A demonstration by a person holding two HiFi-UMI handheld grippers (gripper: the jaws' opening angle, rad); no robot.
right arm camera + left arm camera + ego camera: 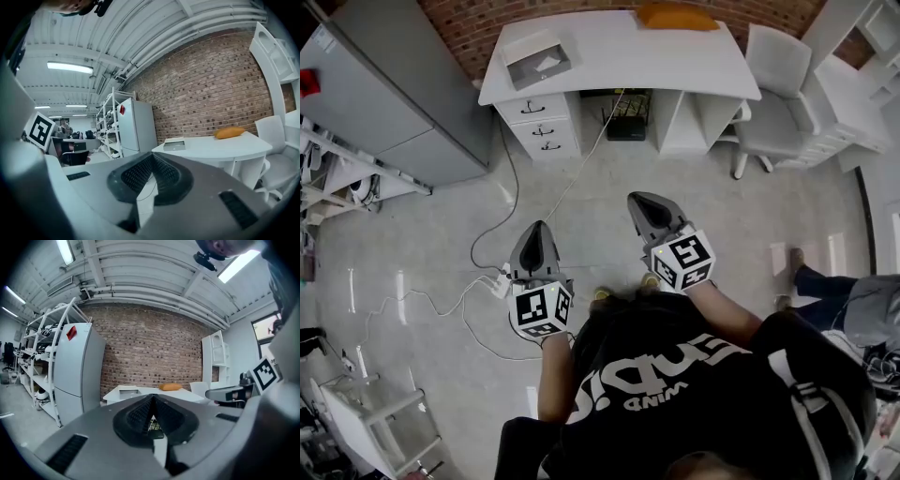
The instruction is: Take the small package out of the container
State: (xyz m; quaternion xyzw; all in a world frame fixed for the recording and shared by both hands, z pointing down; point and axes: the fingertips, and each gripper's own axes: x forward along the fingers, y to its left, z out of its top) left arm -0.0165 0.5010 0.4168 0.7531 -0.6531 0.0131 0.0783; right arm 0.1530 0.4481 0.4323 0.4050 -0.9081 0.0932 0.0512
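An open grey box, the container (538, 64), sits on the left end of a white desk (619, 56) across the room; something pale lies inside it. An orange package (677, 16) rests at the desk's back edge. My left gripper (536, 232) and right gripper (643, 202) hover side by side over the floor, well short of the desk, both shut with nothing between the jaws. The left gripper view shows the shut left gripper (152, 398) below the distant container (126, 391). The right gripper view has the shut right gripper (151, 157), the container (174, 145) and the orange package (229, 132).
A drawer unit (539, 122) stands under the desk's left end and a white chair (773, 84) at its right. A grey fridge (384, 84) and shelving line the left wall. Cables and a power strip (499, 281) lie on the floor. Another person's legs (834, 281) show at right.
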